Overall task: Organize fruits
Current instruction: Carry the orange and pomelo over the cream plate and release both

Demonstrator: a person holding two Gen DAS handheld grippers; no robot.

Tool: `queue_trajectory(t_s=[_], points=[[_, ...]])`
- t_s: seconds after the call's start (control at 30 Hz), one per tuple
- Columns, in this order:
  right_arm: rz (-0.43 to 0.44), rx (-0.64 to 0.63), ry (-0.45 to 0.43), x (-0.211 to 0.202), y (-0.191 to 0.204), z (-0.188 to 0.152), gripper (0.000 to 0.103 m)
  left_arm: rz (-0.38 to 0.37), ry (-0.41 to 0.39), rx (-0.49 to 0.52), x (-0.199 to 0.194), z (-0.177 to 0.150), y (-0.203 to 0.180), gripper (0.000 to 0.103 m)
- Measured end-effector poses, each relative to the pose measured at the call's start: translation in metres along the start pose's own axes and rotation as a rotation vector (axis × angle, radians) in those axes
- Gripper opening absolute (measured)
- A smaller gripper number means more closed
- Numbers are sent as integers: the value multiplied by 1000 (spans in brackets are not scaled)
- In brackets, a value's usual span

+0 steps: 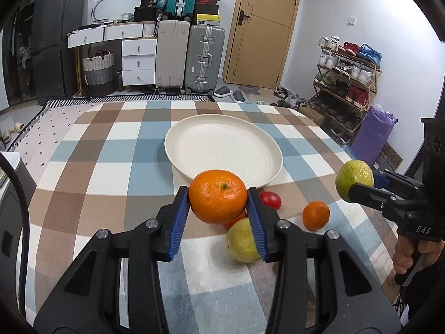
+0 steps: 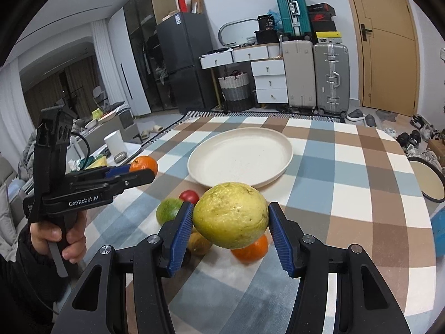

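Both hands are in the carrying step: the left tool (image 1: 218,204) is clamped on an orange (image 1: 218,200), its blue pads pressed to either side of the fruit, and the right tool (image 2: 230,222) is clamped on a yellow-green guava (image 2: 230,215), both fruits lifted clear of the table (image 1: 91,150). The cream plate (image 1: 267,142) lies bare toward the table's far edge, just beyond the remaining pile, and it looks like the place the fruit is meant to go. Near the table's middle, on the near side of the plate, a red tomato (image 1: 272,199), a small orange (image 1: 315,215) and a second yellow-green fruit (image 1: 242,240) sit close together on the cloth. The next move seems to call for carrying both fruits forward over the plate's rim, lowering them until they rest on its floor well apart from one another, and only then easing the pads off so that neither round fruit rolls out. The table wears a checked cloth of blue, brown and white squares. Behind it the room holds upright suitcases (image 1: 189,58), white drawers (image 1: 138,61), a wooden door (image 1: 264,27) and a shoe rack (image 1: 347,72).
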State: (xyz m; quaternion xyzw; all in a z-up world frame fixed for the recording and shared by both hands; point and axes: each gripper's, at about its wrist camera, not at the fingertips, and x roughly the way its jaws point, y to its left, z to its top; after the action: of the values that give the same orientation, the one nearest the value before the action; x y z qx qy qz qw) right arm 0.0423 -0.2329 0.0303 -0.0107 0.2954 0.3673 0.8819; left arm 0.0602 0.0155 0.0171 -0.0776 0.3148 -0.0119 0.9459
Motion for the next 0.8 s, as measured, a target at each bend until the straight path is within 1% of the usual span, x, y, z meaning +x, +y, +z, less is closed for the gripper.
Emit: queue_trajectory(t_s=[0.23,0.47,0.67,0.8], points=[[-25,16,-19,8,-9,12,55,18,-12,-1,19,17,4,39],[-40,40,-22,23,-15,22,55,16,-3,-16,43,28,11,39],[-47,68,-7,36,-22,30,55,17,13,-16,66,35,13,39],[-50,81,27,48,-25,35,55,18,20,-10,81,37,12,39]])
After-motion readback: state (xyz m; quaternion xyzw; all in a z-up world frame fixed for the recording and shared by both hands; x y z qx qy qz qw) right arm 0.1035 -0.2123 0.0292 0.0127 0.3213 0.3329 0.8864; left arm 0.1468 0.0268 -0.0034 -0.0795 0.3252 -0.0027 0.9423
